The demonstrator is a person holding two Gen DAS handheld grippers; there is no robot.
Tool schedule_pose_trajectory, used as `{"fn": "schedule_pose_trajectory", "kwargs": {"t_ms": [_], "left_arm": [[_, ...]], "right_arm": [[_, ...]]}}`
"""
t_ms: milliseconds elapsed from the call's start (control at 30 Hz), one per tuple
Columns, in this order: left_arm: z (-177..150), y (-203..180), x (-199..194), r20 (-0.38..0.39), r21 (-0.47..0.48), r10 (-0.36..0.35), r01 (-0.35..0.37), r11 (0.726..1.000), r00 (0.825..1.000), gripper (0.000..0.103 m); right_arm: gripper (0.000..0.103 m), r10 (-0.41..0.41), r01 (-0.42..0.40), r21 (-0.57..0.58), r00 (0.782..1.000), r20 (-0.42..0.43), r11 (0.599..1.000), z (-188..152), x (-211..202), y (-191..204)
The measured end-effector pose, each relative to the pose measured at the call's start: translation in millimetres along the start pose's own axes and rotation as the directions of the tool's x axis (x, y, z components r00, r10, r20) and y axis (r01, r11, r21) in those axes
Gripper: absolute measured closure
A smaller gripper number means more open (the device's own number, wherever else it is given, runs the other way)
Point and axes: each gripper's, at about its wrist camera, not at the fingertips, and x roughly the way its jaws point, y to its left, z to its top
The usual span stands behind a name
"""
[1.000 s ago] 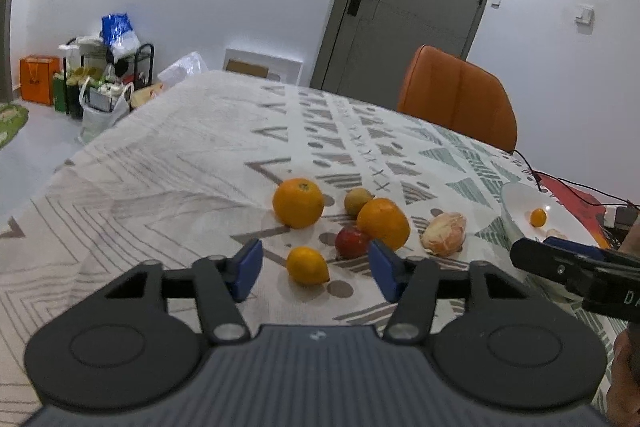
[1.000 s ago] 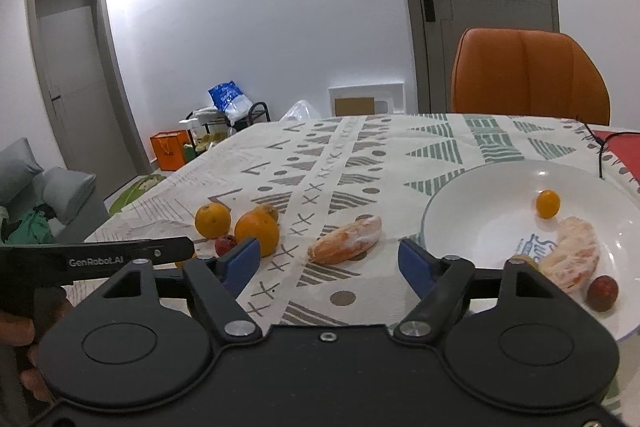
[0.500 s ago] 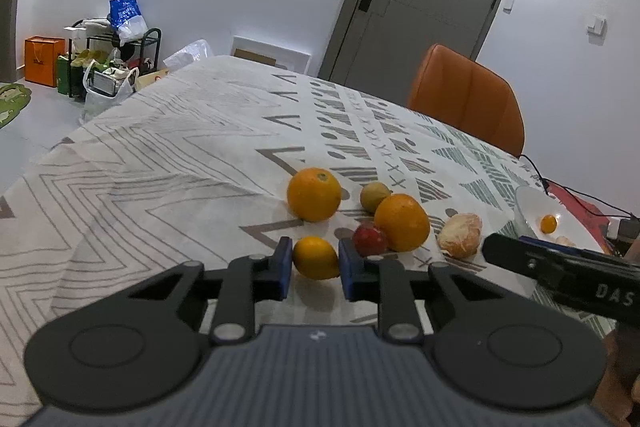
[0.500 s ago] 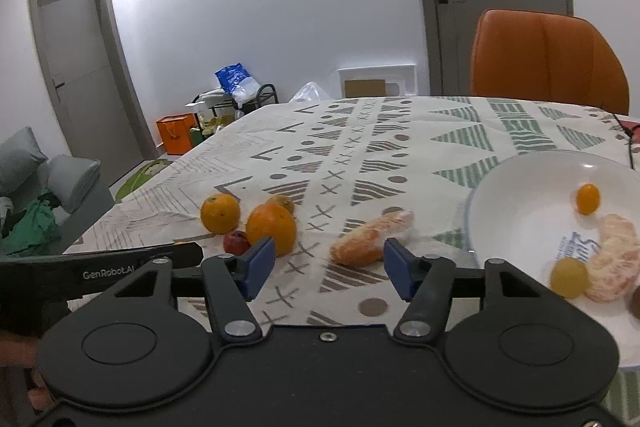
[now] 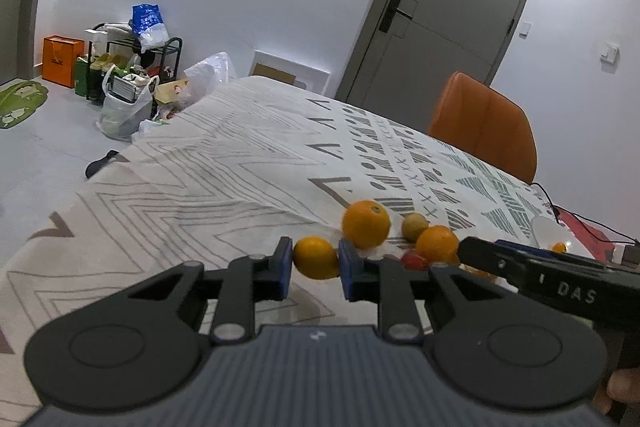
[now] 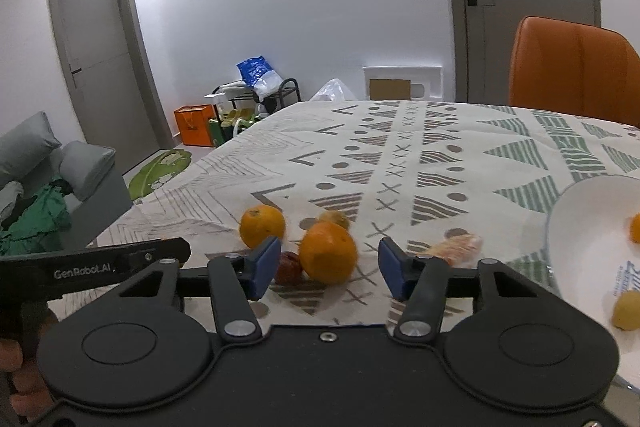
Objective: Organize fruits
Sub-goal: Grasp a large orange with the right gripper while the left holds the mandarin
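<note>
My left gripper point(image 5: 315, 267) is shut on a small orange citrus point(image 5: 316, 257) and holds it above the patterned tablecloth. Behind it lie a big orange point(image 5: 366, 223), a greenish-yellow fruit point(image 5: 415, 225), a second orange point(image 5: 437, 243) and a small red fruit point(image 5: 414, 261). My right gripper point(image 6: 326, 269) is open, its blue pads either side of an orange point(image 6: 328, 251) without touching it. Next to that orange lie the red fruit point(image 6: 289, 267), another orange point(image 6: 262, 225) and a peeled citrus point(image 6: 454, 247). The white plate point(image 6: 580, 223) at the right holds several small fruits.
An orange chair point(image 6: 576, 67) stands at the table's far side. A red item with a black cable point(image 5: 580, 227) lies by the plate. Bags and a rack point(image 5: 128, 75) stand on the floor at the left, and a grey sofa point(image 6: 48, 179) beyond the table's edge.
My left gripper closed on the small orange citrus and lifted it off the cloth. My right gripper moved left from the peeled citrus to straddle an orange, staying open.
</note>
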Motion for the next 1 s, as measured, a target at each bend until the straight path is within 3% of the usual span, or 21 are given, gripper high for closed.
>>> {"fn": "schedule_pose_trajectory", "kwargs": {"t_ms": [300, 400, 1000], "left_arm": [[0, 6, -8, 0.011, -0.008, -0.003, 0.003, 1.000, 1.000, 0.080], [1, 5, -9, 0.013, -0.009, -0.005, 0.005, 1.000, 1.000, 0.080], [-1, -30, -6, 0.014, 0.042, -0.065, 0.064, 0.997, 0.998, 0.080]], "right_arm": [[0.052, -0.016, 0.017, 0.021, 0.999, -0.048, 1.000, 4, 28, 1], [0.065, 0.002, 0.002, 0.041, 0.997, -0.076, 0.999, -3, 35, -2], [0.067, -0.029, 0.027, 0.077, 0.999, 0.025, 0.997, -4, -22, -24]]}}
